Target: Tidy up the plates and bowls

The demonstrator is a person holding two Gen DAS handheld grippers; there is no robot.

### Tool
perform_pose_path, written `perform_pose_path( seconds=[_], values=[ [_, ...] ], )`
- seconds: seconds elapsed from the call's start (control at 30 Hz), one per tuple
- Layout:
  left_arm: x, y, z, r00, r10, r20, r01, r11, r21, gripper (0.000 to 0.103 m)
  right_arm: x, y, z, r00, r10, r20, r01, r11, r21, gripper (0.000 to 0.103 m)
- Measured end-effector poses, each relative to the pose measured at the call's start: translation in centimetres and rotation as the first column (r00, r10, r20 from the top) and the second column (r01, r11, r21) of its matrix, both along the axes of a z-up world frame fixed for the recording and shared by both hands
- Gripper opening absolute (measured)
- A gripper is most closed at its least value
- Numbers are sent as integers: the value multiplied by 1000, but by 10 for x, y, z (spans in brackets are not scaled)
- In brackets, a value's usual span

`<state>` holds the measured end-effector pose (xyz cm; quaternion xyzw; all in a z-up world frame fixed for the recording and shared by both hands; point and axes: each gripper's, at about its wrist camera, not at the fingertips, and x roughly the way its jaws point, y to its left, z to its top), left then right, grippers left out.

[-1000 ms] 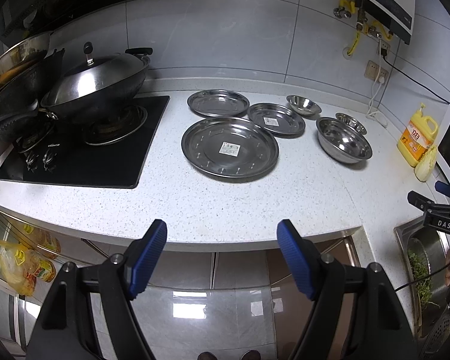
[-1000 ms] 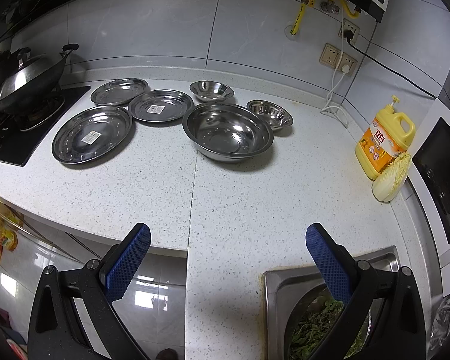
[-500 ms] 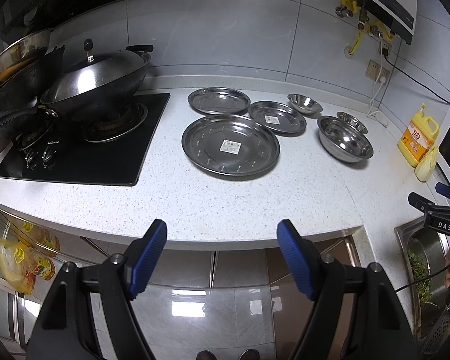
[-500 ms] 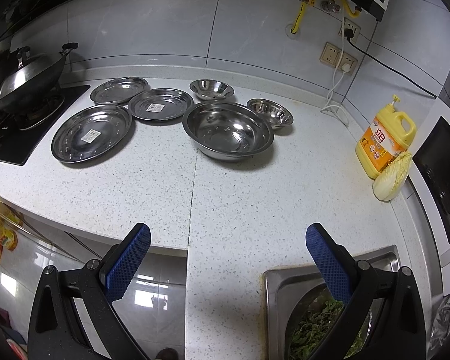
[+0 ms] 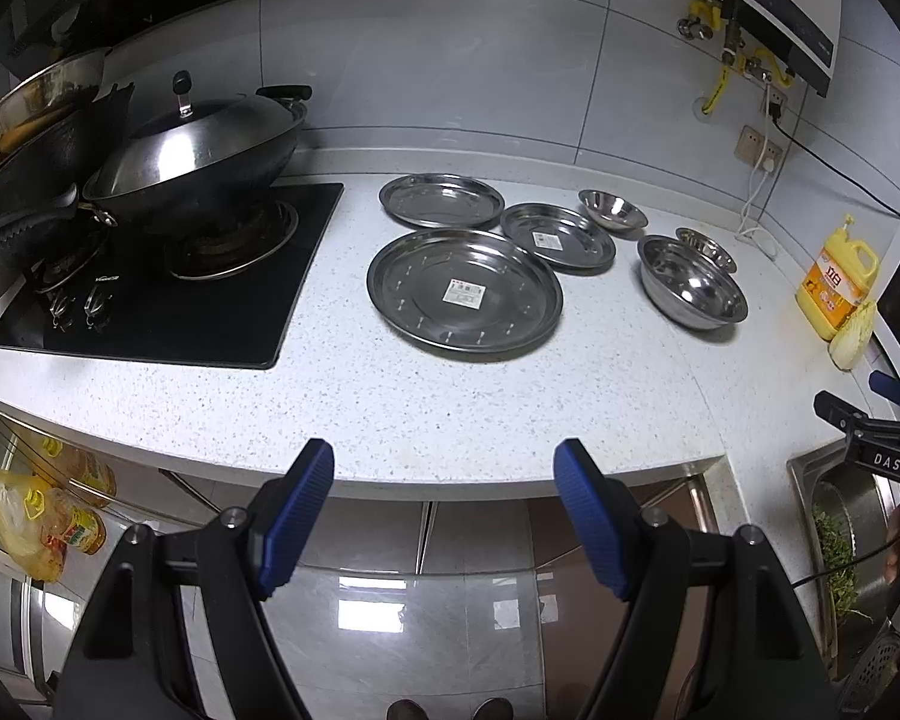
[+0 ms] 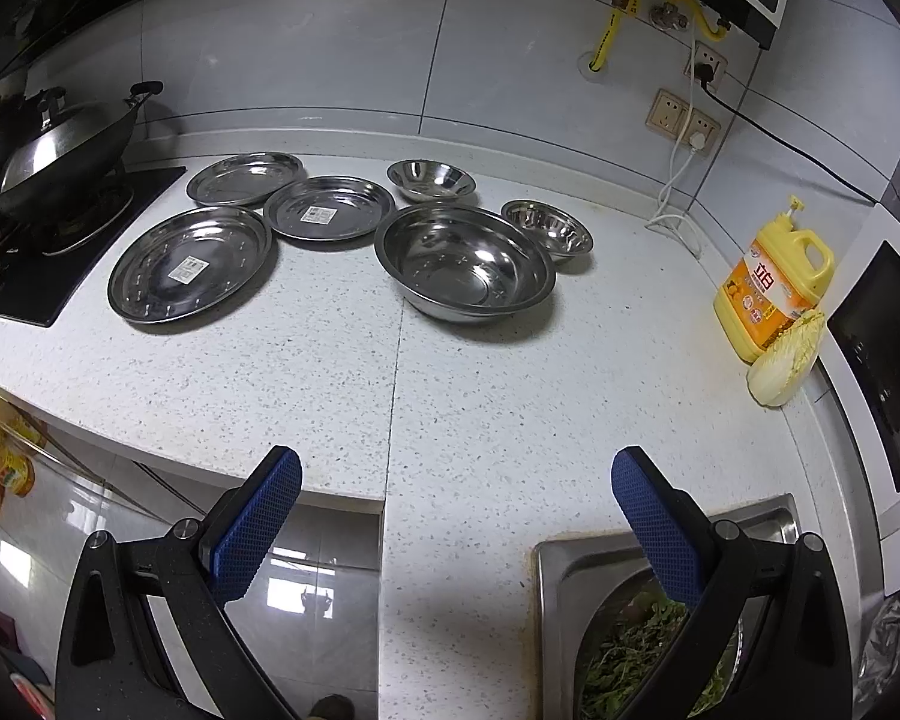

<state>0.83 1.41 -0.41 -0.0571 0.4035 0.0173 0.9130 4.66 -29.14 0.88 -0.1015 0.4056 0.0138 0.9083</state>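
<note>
Both grippers, left gripper [image 5: 444, 471] & right gripper [image 6: 456, 480], hang w/ jaws wide open, empty, short of the desk [image 6: 480, 396]; I'd reach for the mid plate [image 6: 329, 215] by its rim, stack onto the big plate [image 6: 189, 264].

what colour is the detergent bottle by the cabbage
Yellow with an orange label; the detergent bottle shows best in the right wrist view.
</note>
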Motion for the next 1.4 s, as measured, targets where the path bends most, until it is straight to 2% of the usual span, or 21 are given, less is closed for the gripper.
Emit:
perform_pose_path(
  seconds=[0.7,1.4],
  values=[
    [19,11,6,1000,-5,1,5,1000,-8,75,7,24,8,1000,18,14,-18,1000,6,102],
    [84,46,5,1000,25,4,-25,1000,19,75,43,126,8,985,168,27,-169,985,36,102]
  ],
)
